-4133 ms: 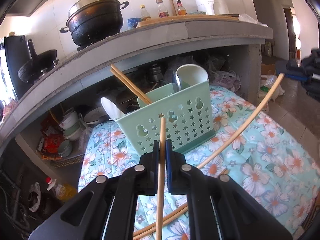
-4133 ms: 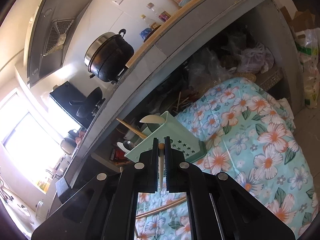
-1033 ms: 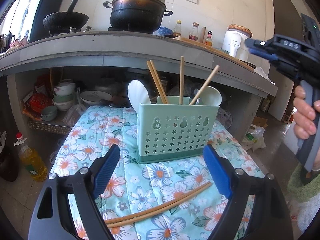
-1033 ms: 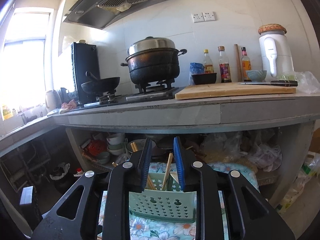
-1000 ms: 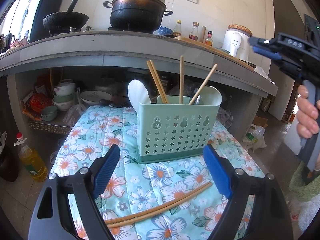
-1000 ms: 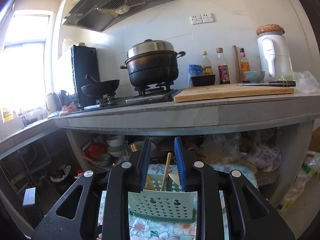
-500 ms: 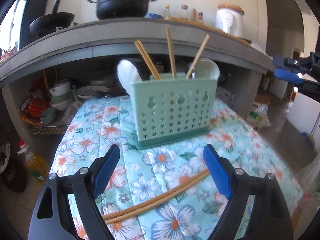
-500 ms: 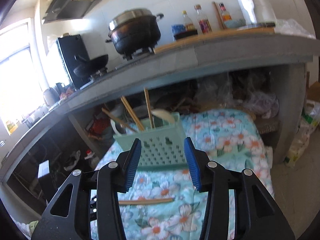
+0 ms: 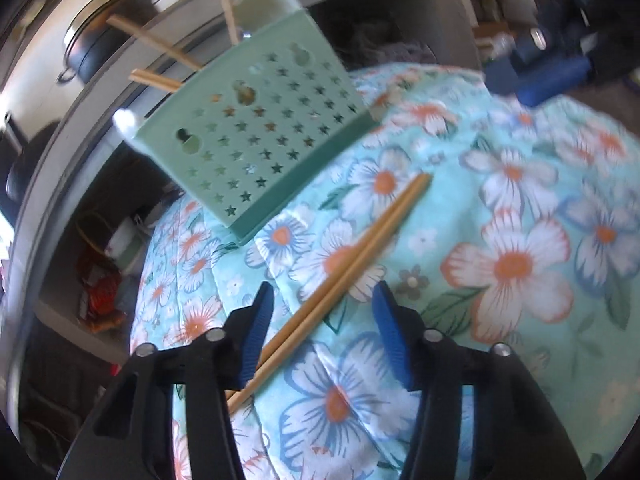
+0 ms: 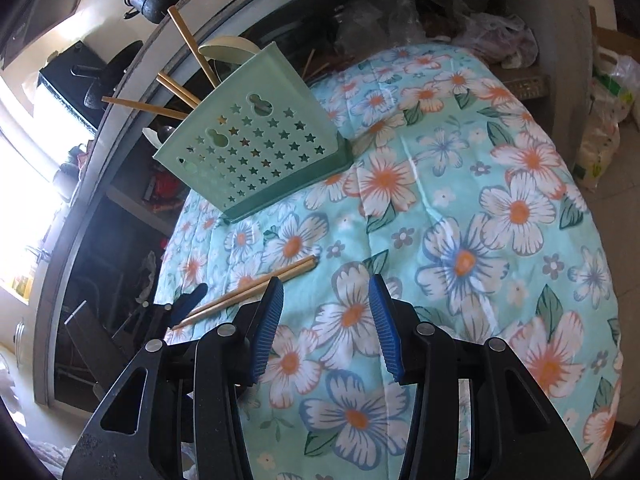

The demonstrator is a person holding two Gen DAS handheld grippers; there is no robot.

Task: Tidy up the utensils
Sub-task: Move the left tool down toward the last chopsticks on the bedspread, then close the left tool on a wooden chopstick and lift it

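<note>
On the floral cloth [image 9: 520,200], two chopsticks [image 9: 360,248] lie parallel, tips toward the caddy [image 9: 256,128].

The left wrist view is smeared by motion. The near ends of the loose chopsticks [image 9: 352,264] vanish behind the left claw [image 9: 322,334]. The utensil holder [image 10: 256,140] hides the lower ends of its chopsticks; shelf clutter behind stays indistinct.

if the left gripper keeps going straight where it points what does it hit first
Most likely the pair of chopsticks lying on the floral cloth; they already run between the closing jaws of the left gripper, untouched yet. Depth is uncertain.
</note>
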